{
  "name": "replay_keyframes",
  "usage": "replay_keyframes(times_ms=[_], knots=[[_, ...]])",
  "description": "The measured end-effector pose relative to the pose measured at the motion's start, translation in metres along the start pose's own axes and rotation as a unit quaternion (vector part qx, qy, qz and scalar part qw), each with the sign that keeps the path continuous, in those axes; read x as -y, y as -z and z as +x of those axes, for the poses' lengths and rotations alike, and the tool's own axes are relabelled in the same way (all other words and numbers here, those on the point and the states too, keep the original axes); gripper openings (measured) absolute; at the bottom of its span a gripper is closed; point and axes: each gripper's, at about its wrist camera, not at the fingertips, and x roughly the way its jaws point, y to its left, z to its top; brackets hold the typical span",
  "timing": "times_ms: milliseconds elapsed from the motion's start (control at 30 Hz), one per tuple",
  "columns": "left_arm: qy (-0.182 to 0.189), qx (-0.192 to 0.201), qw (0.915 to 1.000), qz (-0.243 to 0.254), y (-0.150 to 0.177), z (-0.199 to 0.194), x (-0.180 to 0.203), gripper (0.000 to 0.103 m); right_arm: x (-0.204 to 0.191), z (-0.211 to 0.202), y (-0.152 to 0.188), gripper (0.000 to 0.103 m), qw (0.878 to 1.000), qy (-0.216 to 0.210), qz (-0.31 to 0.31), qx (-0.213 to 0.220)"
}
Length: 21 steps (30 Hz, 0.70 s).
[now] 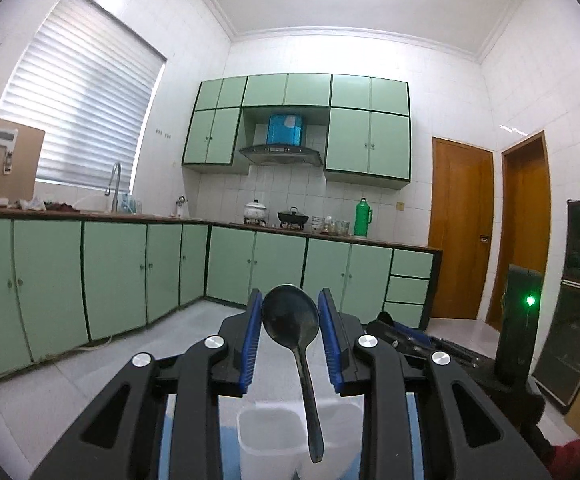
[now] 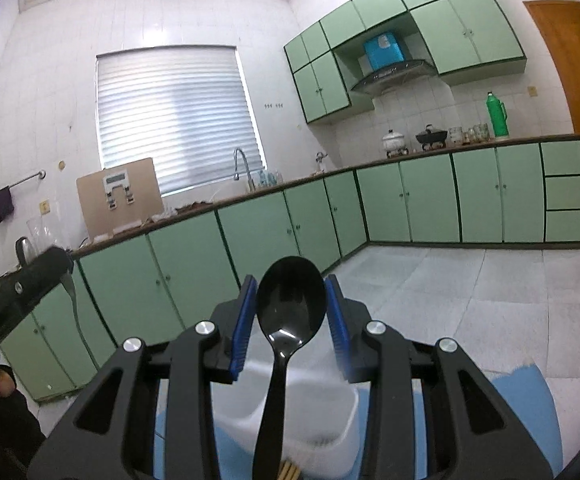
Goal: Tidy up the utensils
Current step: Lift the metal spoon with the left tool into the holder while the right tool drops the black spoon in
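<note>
- Spoons are the held utensils: a dull black spoon (image 1: 292, 320) sits clamped bowl-up in the left gripper (image 1: 290, 334).
- Right gripper (image 2: 290, 322) is clamped on a glossy black plastic spoon (image 2: 290, 304).
- White plastic holder (image 2: 322, 416), divided, stands below on a blue mat (image 2: 526, 408).
- Pale green cabinets (image 1: 114, 272) line the far wall.

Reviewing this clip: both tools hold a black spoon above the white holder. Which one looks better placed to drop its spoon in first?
Left, marginally. Its tool grips a spoon whose handle tip hangs over the white holder. The right tool's spoon handle runs out of frame.
</note>
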Motion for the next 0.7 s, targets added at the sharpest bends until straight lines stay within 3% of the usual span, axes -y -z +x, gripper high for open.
replay_keyframes(times_ms=[300, 567, 633, 700], knots=[[-0.023, -0.045, 0.9987, -0.001, 0.042, 0.076, -0.012, 0.028, 0.024, 0.057, 0.020, 0.033, 0.998, 0.052, -0.009, -0.020], [-0.021, -0.110, 0.9937, -0.007, 0.074, 0.097, -0.019, 0.029, 0.029, 0.068, 0.045, 0.035, 0.997, 0.056, 0.005, -0.047], [-0.026, -0.112, 0.9933, -0.006, 0.077, 0.093, -0.020, 0.031, 0.029, 0.066, 0.049, 0.052, 0.997, 0.054, 0.009, -0.051], [-0.029, -0.114, 0.9931, -0.005, 0.074, 0.087, -0.020, 0.035, 0.028, 0.060, 0.051, 0.053, 0.997, 0.053, 0.010, -0.053]])
